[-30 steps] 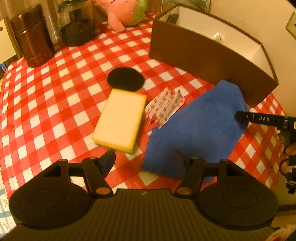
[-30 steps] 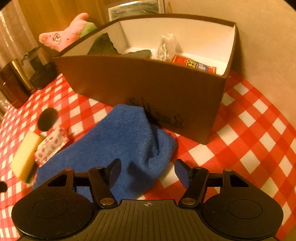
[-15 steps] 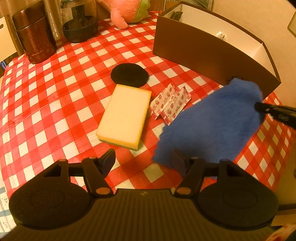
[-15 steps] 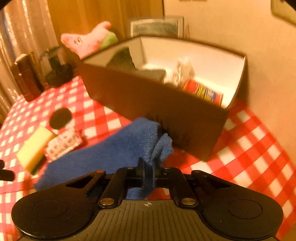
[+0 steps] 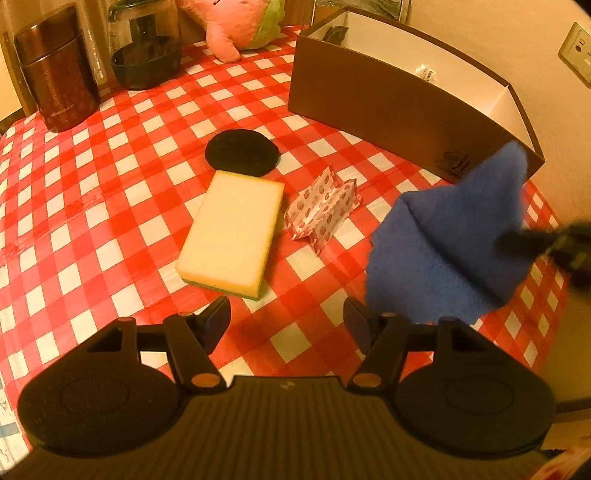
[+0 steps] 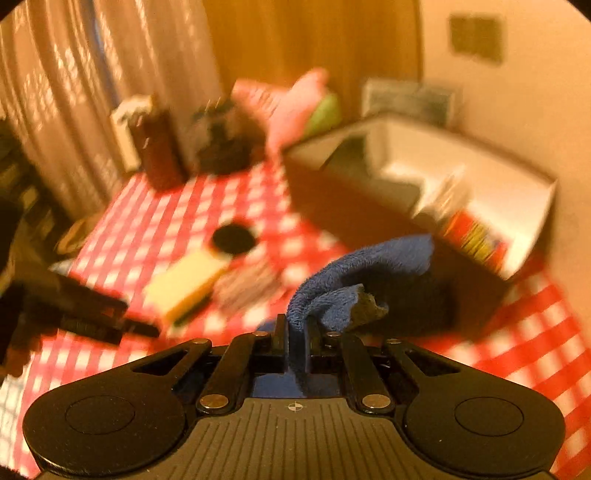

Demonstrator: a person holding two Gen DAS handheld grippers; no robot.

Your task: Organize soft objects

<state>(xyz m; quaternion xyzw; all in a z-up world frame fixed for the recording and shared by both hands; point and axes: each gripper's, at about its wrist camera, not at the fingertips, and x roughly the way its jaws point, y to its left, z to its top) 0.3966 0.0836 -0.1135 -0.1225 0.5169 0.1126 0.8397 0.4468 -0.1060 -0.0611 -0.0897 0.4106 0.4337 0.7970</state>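
Blue towel (image 5: pixel 447 240) between brown box (image 5: pixel 388 107) and yellow sponge (image 5: pixel 231 232).

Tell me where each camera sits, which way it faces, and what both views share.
Left wrist: sits on the left hand-held gripper, angled down at the checked table; its own open fingers show, nothing between them.
Right wrist: sits on the right hand-held gripper, facing the brown box; its fingers show shut on the blue towel.
Shared: towel, box, yellow sponge, black round pad, pink plush toy.
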